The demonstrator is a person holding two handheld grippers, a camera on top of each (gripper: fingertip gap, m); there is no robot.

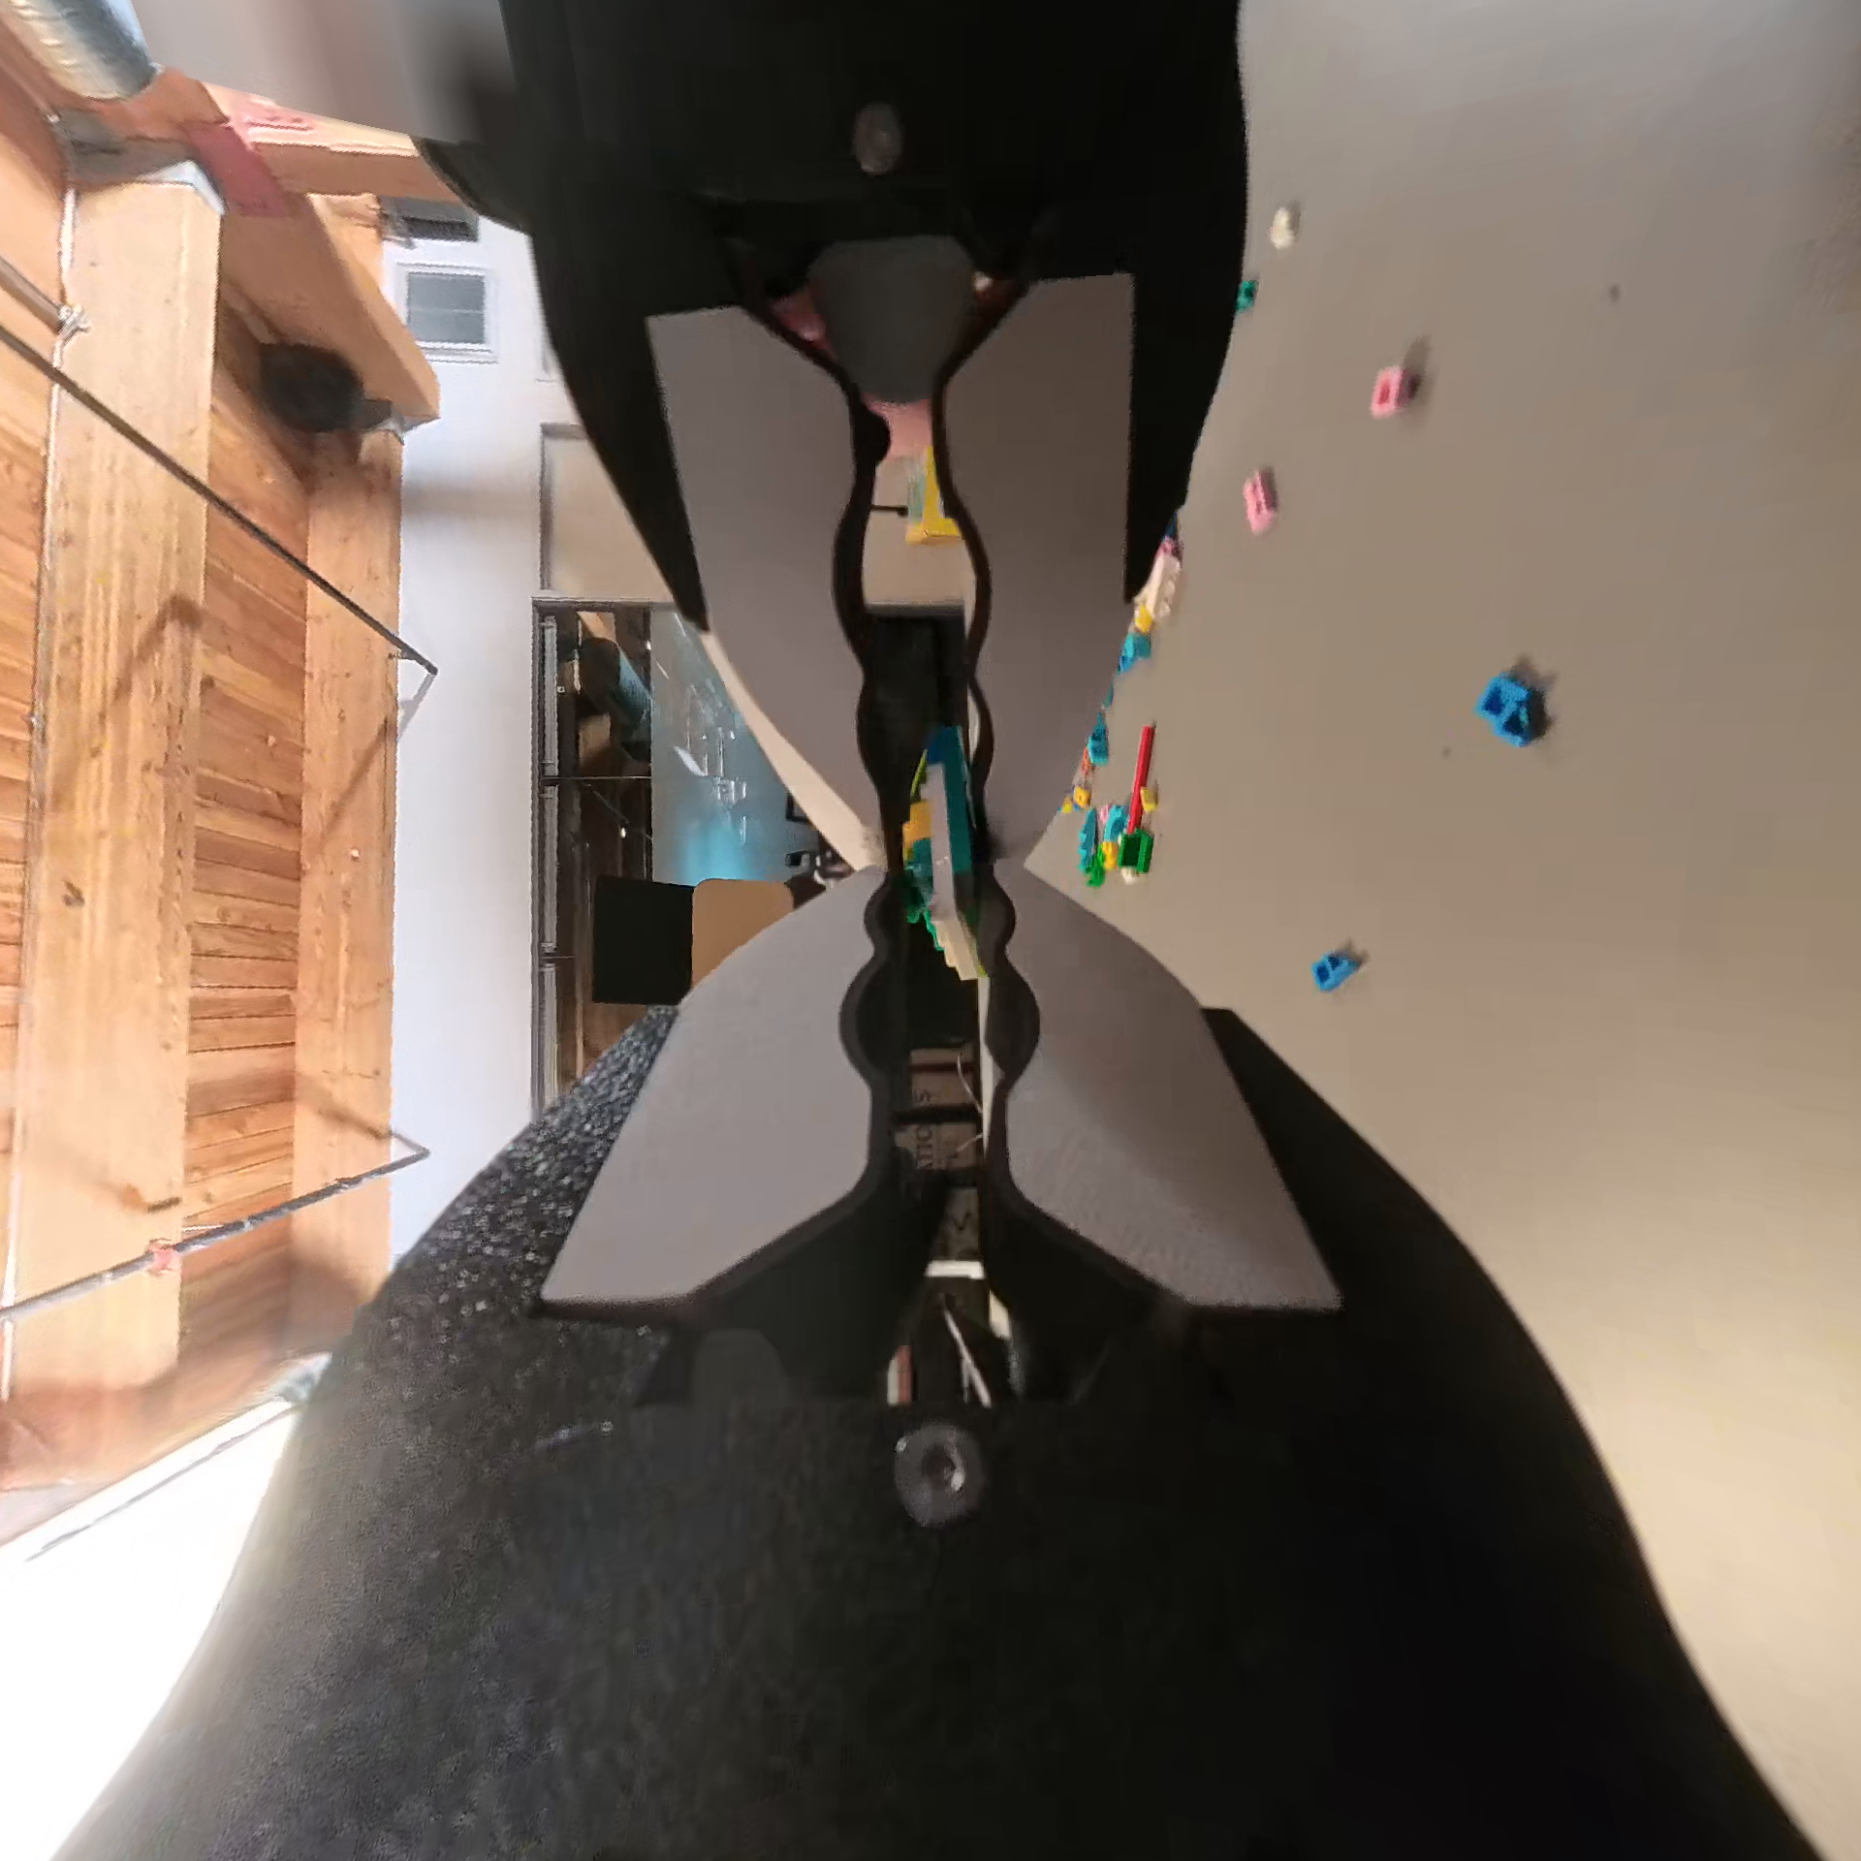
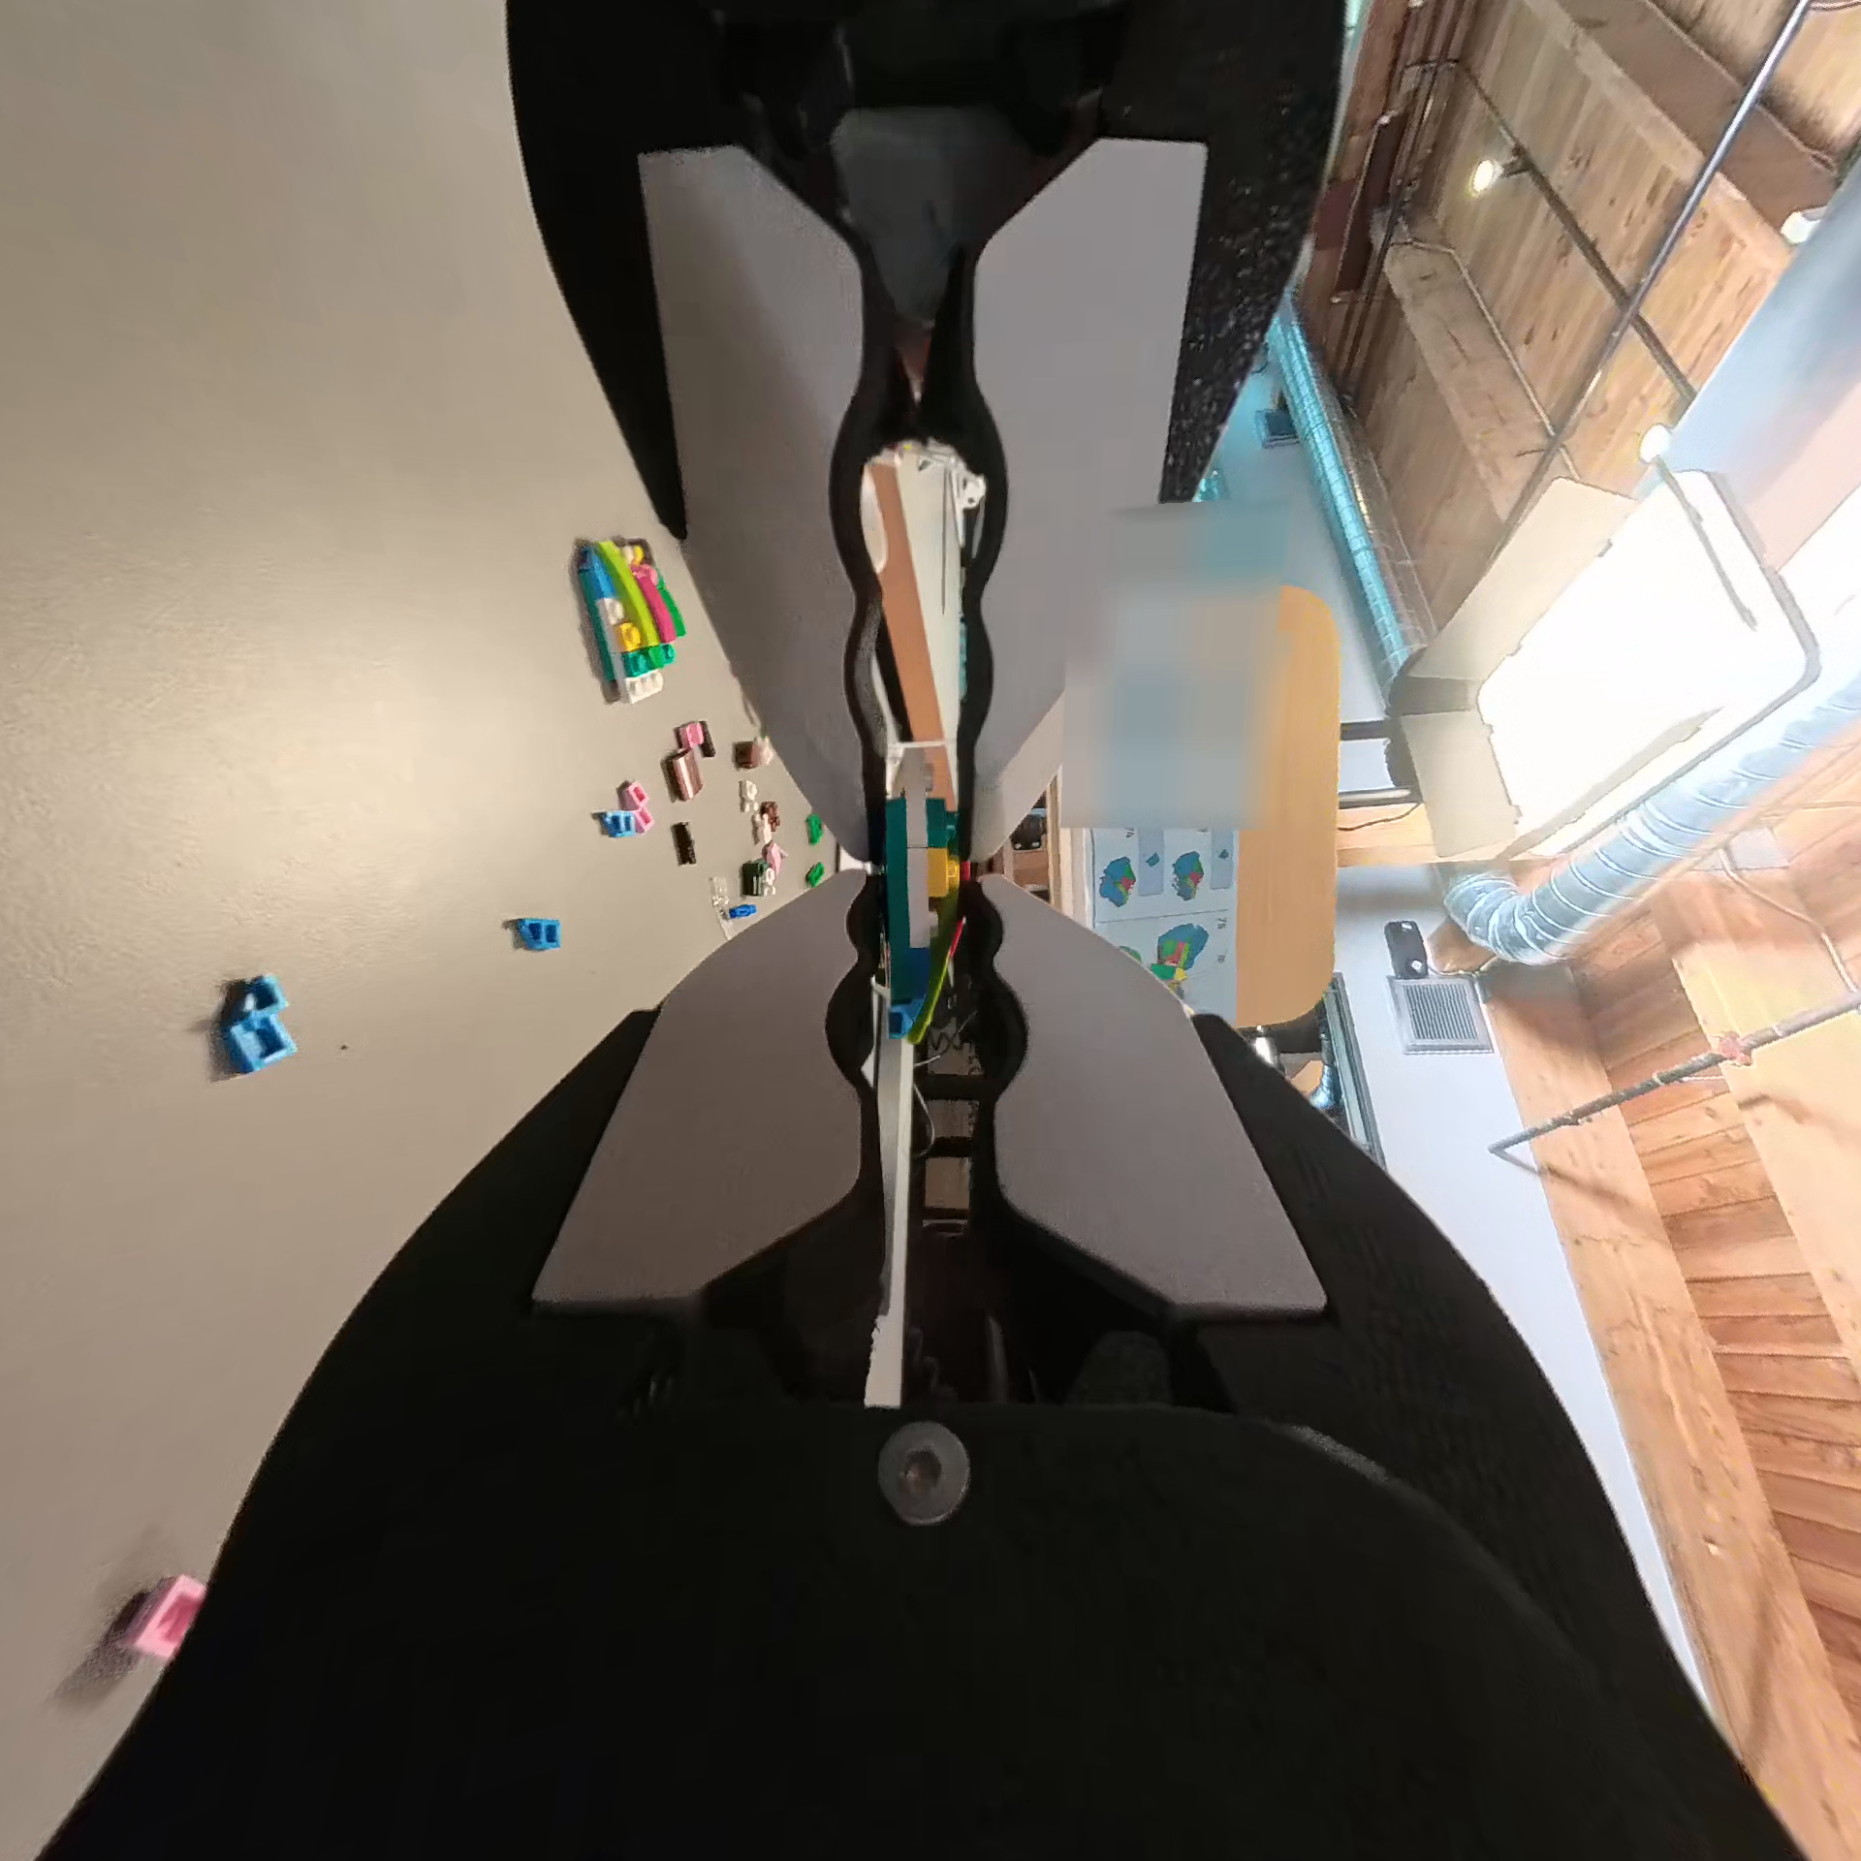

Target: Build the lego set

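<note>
A small multicoloured lego build (teal, yellow, white, lime) is held edge-on between both grippers, lifted off the table. In the left wrist view my left gripper (image 1: 942,891) is shut on the build (image 1: 942,856) from below, and the right gripper comes in from the top, its tips meeting mine at the build. In the right wrist view my right gripper (image 2: 924,886) is shut on the same build (image 2: 921,906), with the left gripper opposite it. The grey pads hide most of the build.
A grey table (image 1: 1511,1108) carries loose bricks: blue (image 1: 1511,705), pink (image 1: 1395,388), and a mixed cluster (image 1: 1118,816). The right wrist view shows a second partial build (image 2: 629,619), blue bricks (image 2: 257,1027), small brown and pink pieces (image 2: 695,775) and an instruction booklet (image 2: 1158,906).
</note>
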